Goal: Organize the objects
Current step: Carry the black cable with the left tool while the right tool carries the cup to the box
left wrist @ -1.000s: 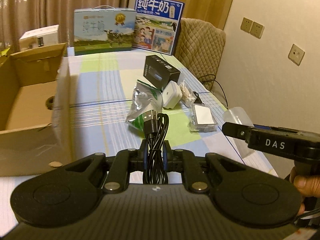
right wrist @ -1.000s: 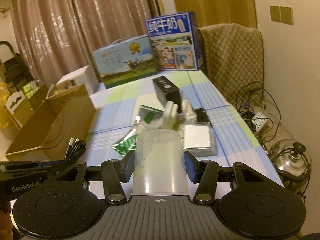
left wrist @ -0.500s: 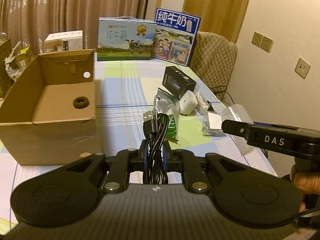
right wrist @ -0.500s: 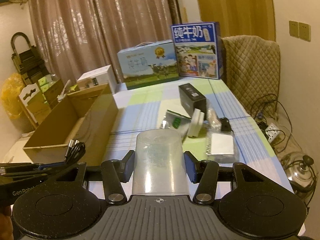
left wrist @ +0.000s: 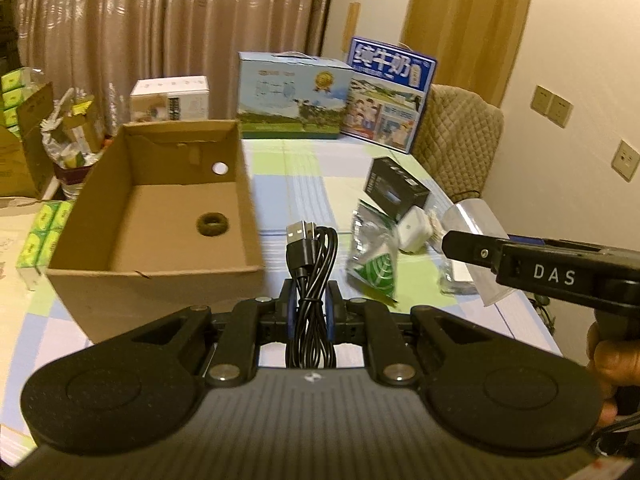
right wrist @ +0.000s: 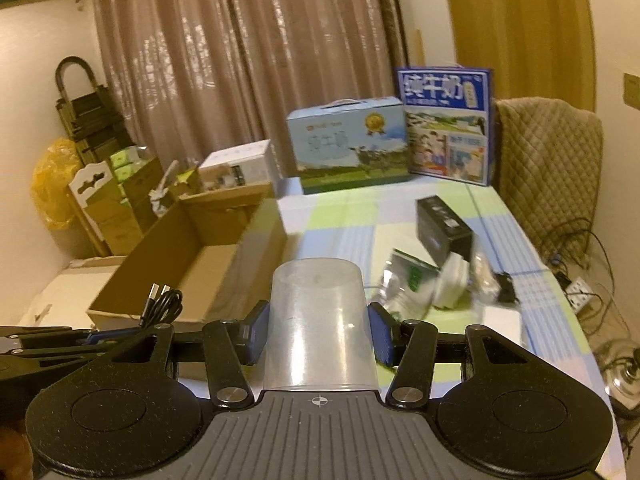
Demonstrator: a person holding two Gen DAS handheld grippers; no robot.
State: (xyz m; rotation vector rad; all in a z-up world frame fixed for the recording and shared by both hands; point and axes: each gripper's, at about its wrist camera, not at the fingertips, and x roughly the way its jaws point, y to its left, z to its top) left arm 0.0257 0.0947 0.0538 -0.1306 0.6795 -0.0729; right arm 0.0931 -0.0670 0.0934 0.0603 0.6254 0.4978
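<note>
Left tool [left wrist: 310, 312]: closed on a bundled black cable [left wrist: 312, 264], which is pinched at its middle between the two blue pads; the plug ends stick up past the grip.
Right tool [right wrist: 318, 330]: closed on a clear plastic cup [right wrist: 318, 320], which is squeezed across its side wall; the closed bottom points away from the camera.
Cable, handling: judged light and floppy. Loops can slip out of a loose hold, so the tied middle is judged the best place to be gripped, as it is now.
Cup, handling: judged very light, thin and smooth. It can be crushed by a hard squeeze or slip from a weak one; a gentle hold across the wall is judged right.
Cardboard box [left wrist: 152, 276]: stands open on the table [left wrist: 304, 176], to the left of both tools. A dark ring [left wrist: 212, 225] lies on its floor.
Position of carried things: both are held in the air above the near end of the table, just beside the box, not yet over it.
Loose things on the table: a foil packet [left wrist: 374, 258], a white charger [left wrist: 414, 230] and a black box [left wrist: 394, 190] lie to the right.
</note>
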